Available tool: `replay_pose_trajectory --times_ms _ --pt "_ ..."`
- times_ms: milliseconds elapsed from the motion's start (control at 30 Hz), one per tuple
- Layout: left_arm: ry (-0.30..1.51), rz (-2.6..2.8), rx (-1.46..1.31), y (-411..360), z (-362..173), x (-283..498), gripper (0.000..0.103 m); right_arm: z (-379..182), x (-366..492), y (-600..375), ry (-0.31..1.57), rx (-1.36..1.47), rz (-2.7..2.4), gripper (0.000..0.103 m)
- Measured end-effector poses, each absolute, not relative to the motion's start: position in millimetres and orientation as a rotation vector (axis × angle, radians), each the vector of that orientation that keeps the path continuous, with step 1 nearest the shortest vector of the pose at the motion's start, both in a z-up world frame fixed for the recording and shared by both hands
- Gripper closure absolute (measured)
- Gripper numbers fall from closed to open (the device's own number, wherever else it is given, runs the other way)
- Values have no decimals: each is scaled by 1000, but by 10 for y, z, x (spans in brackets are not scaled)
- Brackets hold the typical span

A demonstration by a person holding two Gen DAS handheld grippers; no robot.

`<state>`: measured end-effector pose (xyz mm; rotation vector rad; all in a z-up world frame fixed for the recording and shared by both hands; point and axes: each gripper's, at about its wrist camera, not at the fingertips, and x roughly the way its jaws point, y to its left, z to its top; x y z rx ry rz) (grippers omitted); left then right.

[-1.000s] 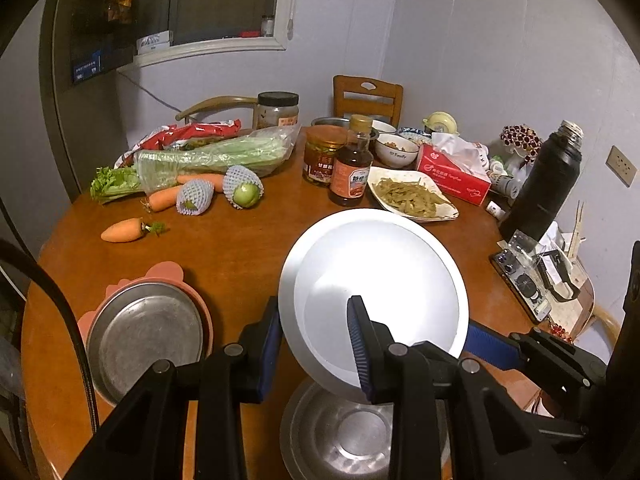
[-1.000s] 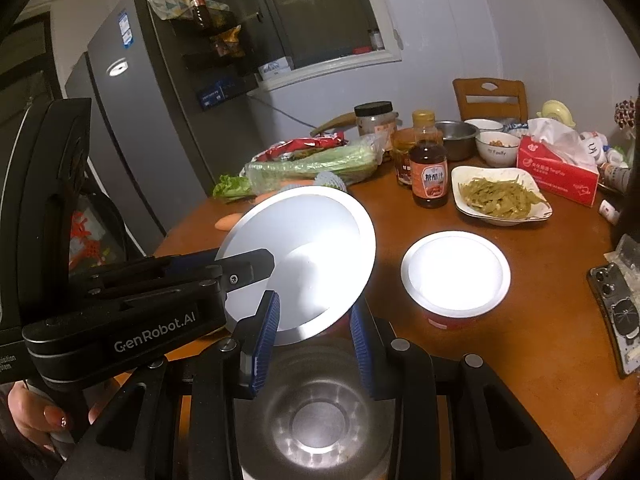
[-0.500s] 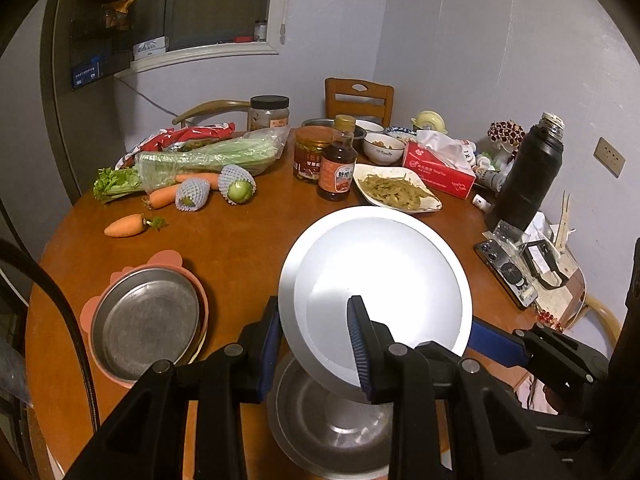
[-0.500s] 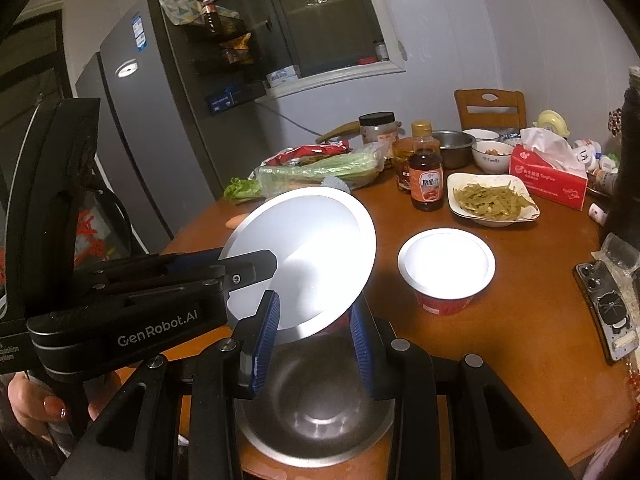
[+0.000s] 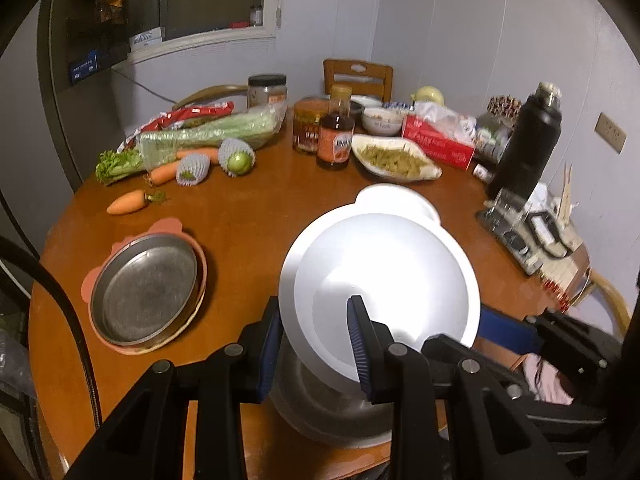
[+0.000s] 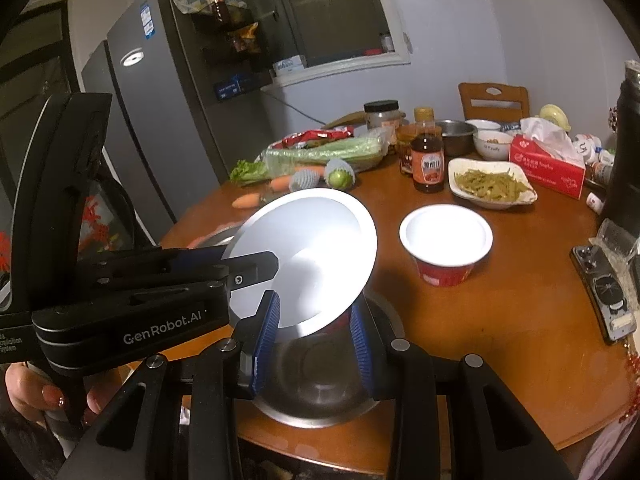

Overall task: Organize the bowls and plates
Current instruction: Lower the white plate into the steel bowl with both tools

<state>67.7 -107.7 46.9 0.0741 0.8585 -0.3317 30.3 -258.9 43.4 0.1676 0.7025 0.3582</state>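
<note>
My left gripper point(image 5: 314, 344) is shut on the rim of a tilted silver plate point(image 5: 380, 276), held above the table; it also shows in the right wrist view point(image 6: 308, 264). My right gripper point(image 6: 314, 344) is shut on the rim of a steel bowl point(image 6: 316, 376), lifted near the table's front edge under the plate. The bowl shows below the plate in the left wrist view point(image 5: 328, 404). A red bowl with a white inside point(image 6: 446, 240) stands on the table to the right. A steel pan sits in a pink dish point(image 5: 144, 284) at the left.
The round wooden table point(image 5: 248, 216) holds carrots point(image 5: 126, 204), wrapped fruit, bagged celery, a sauce bottle point(image 5: 336, 136), jars, a dish of food point(image 5: 396, 158), a tissue box, a black flask point(image 5: 524, 144) and a phone point(image 6: 604, 284). A fridge point(image 6: 160, 120) stands at the left.
Both grippers have pulled back and up from the table, carrying the plate and the steel bowl. The red bowl now shows beyond the plate in the left wrist view.
</note>
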Motion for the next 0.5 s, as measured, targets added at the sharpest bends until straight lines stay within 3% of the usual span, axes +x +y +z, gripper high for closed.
replay_pose_trajectory --times_ms 500 --pt "949 -325 86 -1105 128 683 71 149 324 -2592 783 156 370 65"
